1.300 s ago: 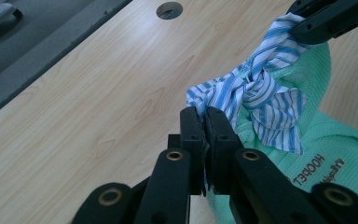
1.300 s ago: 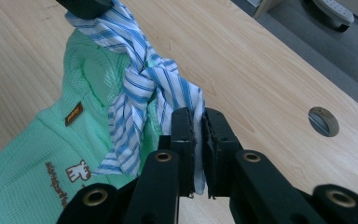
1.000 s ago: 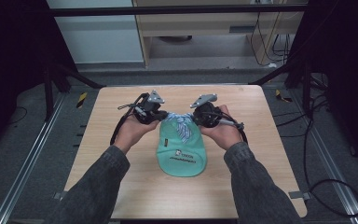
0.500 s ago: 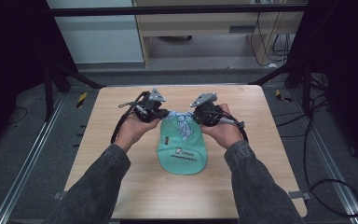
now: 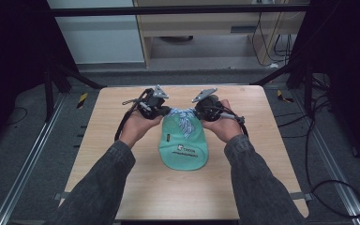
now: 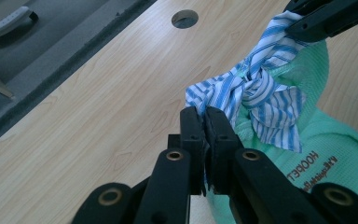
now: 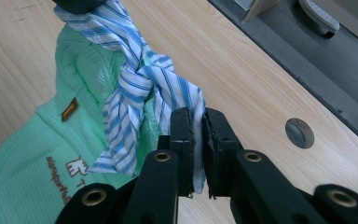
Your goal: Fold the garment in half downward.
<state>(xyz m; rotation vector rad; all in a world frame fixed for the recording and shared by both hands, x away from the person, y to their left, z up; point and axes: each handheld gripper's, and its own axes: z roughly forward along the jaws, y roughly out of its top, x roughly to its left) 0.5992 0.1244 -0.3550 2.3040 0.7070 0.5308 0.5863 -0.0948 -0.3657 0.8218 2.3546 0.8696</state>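
A mint-green pouch (image 5: 183, 149) lay near the middle of the counter (image 5: 122, 187), its mouth gathered by a blue-striped cloth tie (image 5: 183, 118) knotted at the pouch's far end. To the knot's left, the left hand-held gripper (image 5: 161, 111) was pressed together on one tail of the tie; to its right, the right hand-held gripper (image 5: 200, 112) pinched the other tail. In the left gripper view the jaws clamped only the fabric's edge (image 6: 204, 105). The likely trouble was a tail slipping free under an outward pull, since the grip was shallow. Uneven pulling could also drag the light pouch sideways instead of working the knot.
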